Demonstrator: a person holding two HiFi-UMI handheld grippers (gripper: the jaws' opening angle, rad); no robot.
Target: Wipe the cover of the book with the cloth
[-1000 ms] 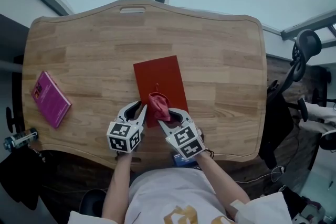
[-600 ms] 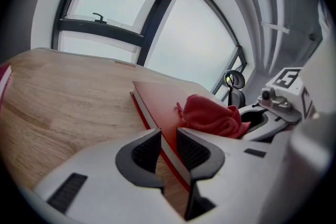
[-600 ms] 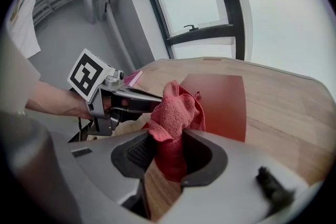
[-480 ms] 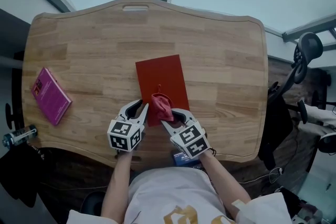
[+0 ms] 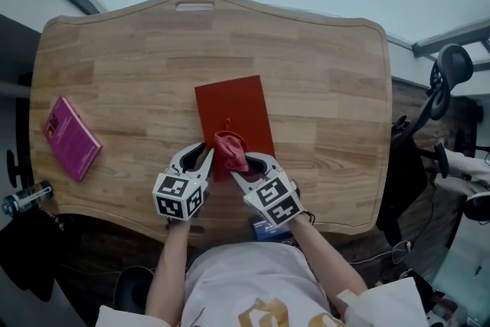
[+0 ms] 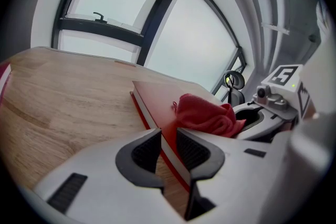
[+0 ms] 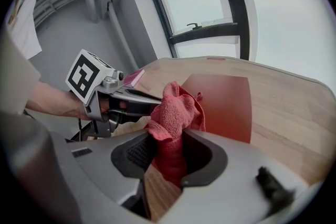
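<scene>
A red book lies flat in the middle of the wooden table. My left gripper is shut on the book's near left edge, with the cover and pages between its pads. My right gripper is shut on a bunched red cloth. The cloth rests on the near end of the cover, standing up out of the jaws. The left gripper view shows the cloth just right of its jaws, with the right gripper behind it.
A pink book lies near the table's left edge, and a bottle is below that edge. An office chair stands off the table's right side. Windows lie beyond the far edge. The person's arms reach in from the near edge.
The right gripper and cloth have shifted slightly left on the book's near end. The left gripper keeps its hold on the book's edge.
</scene>
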